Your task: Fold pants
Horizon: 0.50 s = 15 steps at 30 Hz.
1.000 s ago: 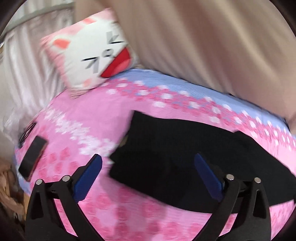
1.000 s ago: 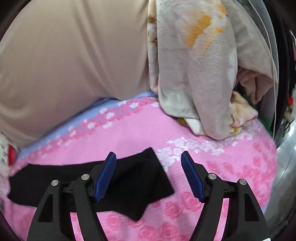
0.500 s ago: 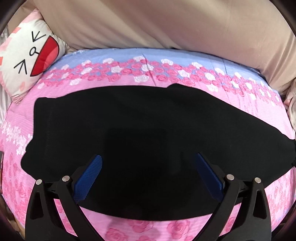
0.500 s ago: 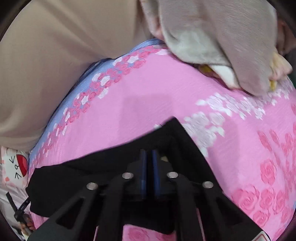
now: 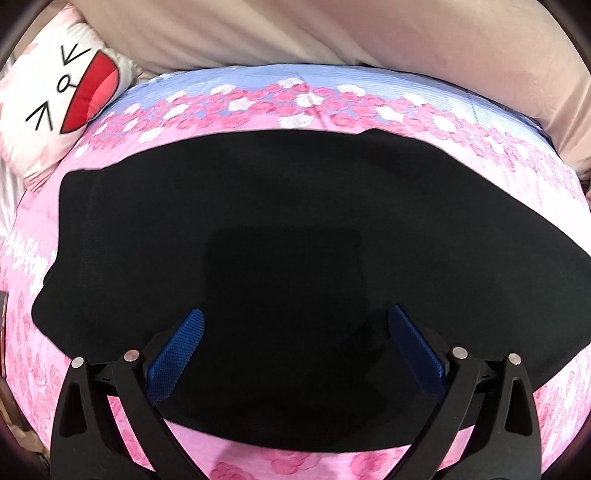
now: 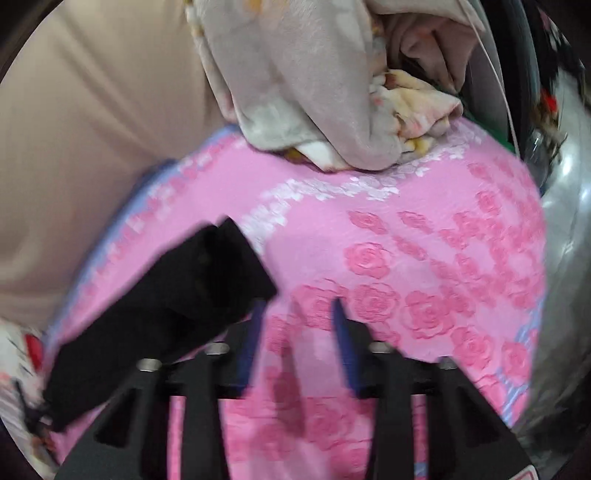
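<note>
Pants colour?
Plain black pants, no pattern visible; left wrist view shows them best, spread on the pink rose-print bedsheet.

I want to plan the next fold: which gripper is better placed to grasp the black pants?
Left. The left gripper hangs open directly over the black pants; the right gripper, jaws opening, has only pink bedsheet between them.

Bed's covered in a pink rose-print sheet (image 5: 258, 110) with a pale blue band along the far edge. Beige fabric (image 5: 332, 33) runs behind it, a curtain I think. Cartoon-face cushion (image 5: 55, 96) at one corner, heap of greyish fleece blankets (image 6: 306, 85) at the other.
</note>
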Motion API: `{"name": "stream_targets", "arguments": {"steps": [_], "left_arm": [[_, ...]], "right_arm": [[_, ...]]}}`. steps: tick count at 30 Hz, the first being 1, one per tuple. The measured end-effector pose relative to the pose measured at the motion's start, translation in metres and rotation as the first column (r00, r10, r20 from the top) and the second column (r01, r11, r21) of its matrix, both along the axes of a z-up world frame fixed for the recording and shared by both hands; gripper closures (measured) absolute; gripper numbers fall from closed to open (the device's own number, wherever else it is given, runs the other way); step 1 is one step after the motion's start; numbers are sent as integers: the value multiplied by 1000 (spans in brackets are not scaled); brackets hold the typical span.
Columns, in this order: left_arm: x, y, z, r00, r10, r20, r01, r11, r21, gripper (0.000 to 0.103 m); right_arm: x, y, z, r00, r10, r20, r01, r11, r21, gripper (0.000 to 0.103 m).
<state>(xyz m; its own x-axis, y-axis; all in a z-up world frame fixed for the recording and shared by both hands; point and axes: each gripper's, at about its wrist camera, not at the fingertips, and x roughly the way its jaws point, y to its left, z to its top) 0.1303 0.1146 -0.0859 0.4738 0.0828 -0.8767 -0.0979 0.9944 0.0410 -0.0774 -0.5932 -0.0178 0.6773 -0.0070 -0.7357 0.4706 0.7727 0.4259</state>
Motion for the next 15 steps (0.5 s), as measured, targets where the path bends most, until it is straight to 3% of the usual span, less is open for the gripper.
{"name": "stream_targets", "arguments": {"steps": [3, 4, 7, 8, 9, 10, 12, 14, 15], "left_arm": [[0, -15, 7, 999, -33, 25, 33, 999, -6, 5], [-1, -21, 10, 998, -46, 36, 46, 999, -10, 5], [-8, -37, 16, 995, -81, 62, 82, 997, -16, 5], [-10, -41, 16, 994, -88, 66, 90, 996, -18, 5], [-9, -43, 17, 994, -91, 65, 92, 996, -20, 5], [-10, -45, 17, 994, -92, 62, 93, 995, -20, 5], [-12, -44, 18, 995, -85, 59, 85, 996, -8, 5], [-15, -38, 20, 995, -73, 67, 74, 997, -3, 5], [-15, -36, 20, 995, -69, 67, 70, 998, -3, 5]], "right_arm": [[23, -1, 19, 995, 35, 94, -42, 997, 71, 28], [37, 3, 22, 993, 72, 93, -78, 995, 69, 19], [89, 13, 12, 987, 158, -7, -158, 987, 22, 17], [107, 17, 6, 982, 185, -43, -184, 983, 14, 25], [116, 16, 0, 976, 210, -55, -209, 978, 14, 79], [133, 24, -3, 962, 263, -70, -262, 965, 27, 96], [137, 44, 23, 956, 291, -20, -292, 952, -93, 96], [111, 70, 69, 930, 354, 101, -304, 892, -334, 96], [100, 74, 78, 927, 358, 114, -283, 865, -414, 94]]}}
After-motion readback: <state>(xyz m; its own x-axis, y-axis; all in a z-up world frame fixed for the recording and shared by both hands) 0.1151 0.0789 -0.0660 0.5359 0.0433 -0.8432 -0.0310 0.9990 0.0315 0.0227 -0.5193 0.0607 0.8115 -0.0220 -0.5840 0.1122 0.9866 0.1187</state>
